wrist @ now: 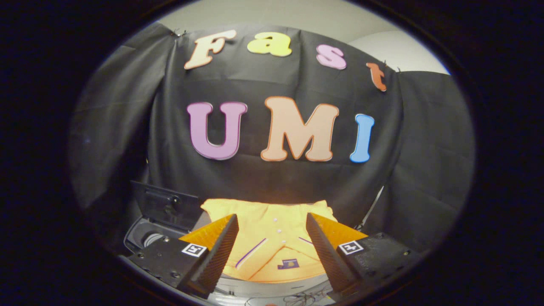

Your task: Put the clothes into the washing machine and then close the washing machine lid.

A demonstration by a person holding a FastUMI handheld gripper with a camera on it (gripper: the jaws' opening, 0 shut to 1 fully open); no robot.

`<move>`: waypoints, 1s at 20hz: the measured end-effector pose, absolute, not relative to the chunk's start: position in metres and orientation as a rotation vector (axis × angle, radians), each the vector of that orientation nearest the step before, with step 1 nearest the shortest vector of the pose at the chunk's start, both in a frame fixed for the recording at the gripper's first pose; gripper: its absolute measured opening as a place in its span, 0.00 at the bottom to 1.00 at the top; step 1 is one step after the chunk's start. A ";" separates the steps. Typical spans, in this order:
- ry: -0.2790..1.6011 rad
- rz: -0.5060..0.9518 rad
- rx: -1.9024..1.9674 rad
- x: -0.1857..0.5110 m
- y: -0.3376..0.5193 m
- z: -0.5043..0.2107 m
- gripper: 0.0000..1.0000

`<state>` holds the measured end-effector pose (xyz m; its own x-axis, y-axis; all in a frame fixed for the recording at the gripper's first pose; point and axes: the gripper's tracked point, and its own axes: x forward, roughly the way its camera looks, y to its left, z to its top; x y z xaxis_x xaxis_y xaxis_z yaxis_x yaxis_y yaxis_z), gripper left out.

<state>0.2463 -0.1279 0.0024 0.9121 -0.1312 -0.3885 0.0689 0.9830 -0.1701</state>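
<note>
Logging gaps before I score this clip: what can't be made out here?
- Washing machine: its drum is hidden in the gripper view by the left finger; the raised lid shows.
- Yellow shirt: its sides are covered by both fingers.
- Claw: open, above the shirt; contact can't be judged.

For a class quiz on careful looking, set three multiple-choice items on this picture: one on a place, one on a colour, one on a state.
1. Where does the yellow button-front garment lie?
A between and beyond the fingers
B on the raised lid
C on the wall cloth

2. Its stripes are:
A green
B purple
C red

3. The black top-loading washing machine's hinged lid is:
A shut
B raised
C lying off the machine

Answers: 1 A, it shows in the hand-held gripper's gap; 2 B, purple lines cross the yellow; 3 B, the lid stands up behind the tub opening.
</note>
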 end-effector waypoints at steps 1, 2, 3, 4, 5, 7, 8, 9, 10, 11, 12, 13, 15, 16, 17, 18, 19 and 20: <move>0.464 -0.106 -0.141 0.257 -0.133 -0.013 0.97; 0.525 -0.109 -0.132 0.265 -0.140 -0.028 0.97; 0.572 -0.124 -0.112 0.275 -0.147 -0.041 0.97; 0.618 -0.140 -0.097 0.282 -0.153 -0.054 0.97; 0.676 -0.136 -0.092 0.290 -0.156 -0.068 0.97; 0.756 -0.126 -0.084 0.303 -0.157 -0.087 0.97; 0.781 -0.114 -0.073 0.309 -0.156 -0.095 0.97; 0.811 -0.108 -0.064 0.311 -0.156 -0.102 0.97; 0.836 -0.142 -0.051 0.314 -0.162 -0.109 0.96; 0.854 -0.174 -0.051 0.315 -0.168 -0.115 0.96; 0.854 -0.171 -0.063 0.317 -0.170 -0.117 0.95; 0.870 -0.156 -0.085 0.318 -0.173 -0.125 0.94; 0.838 -0.113 -0.030 0.321 -0.168 -0.128 0.93; 0.832 -0.122 0.015 0.321 -0.170 -0.135 0.94; 0.813 -0.125 0.033 0.321 -0.174 -0.134 0.95; 0.785 -0.119 0.021 0.321 -0.175 -0.128 0.97; 0.786 -0.116 -0.013 0.316 -0.176 -0.127 0.95; 0.762 -0.104 -0.023 0.316 -0.173 -0.126 0.83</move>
<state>0.3161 -0.1726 -0.1265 0.7183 -0.1021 -0.6882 0.0856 0.9946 -0.0583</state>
